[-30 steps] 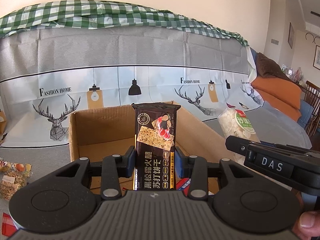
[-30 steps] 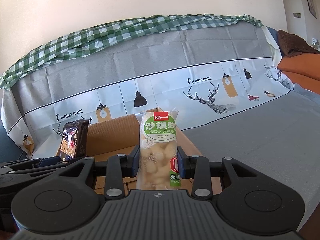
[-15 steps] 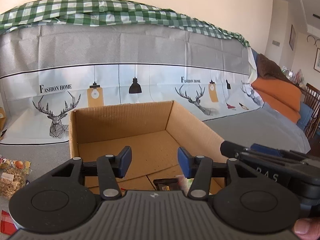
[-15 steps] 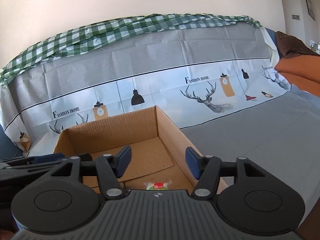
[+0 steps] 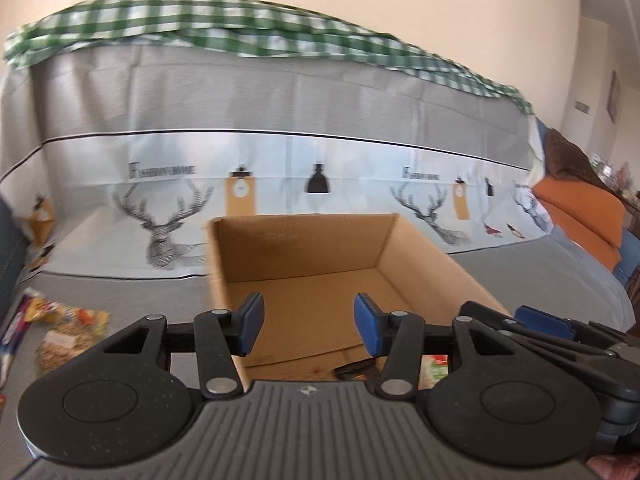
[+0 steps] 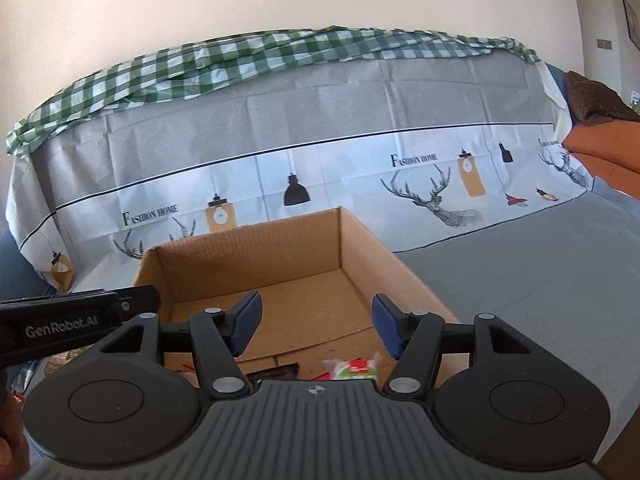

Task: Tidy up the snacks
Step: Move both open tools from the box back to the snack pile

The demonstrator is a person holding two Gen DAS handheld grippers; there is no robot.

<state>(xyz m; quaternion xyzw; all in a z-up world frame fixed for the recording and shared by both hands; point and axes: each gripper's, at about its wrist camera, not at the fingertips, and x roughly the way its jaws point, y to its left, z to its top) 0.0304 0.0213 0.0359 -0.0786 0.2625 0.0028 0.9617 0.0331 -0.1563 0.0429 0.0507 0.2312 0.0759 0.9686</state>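
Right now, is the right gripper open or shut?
Open. The right gripper has its blue fingers spread wide with nothing between them; through the gap, the cardboard box floor shows.

Box (image 6: 256,256): matt brown corrugated cardboard. Gripper fingers (image 6: 248,322): matt black plastic with blue pads. Snack packets (image 5: 60,320) at the cover's left edge: glossy film.
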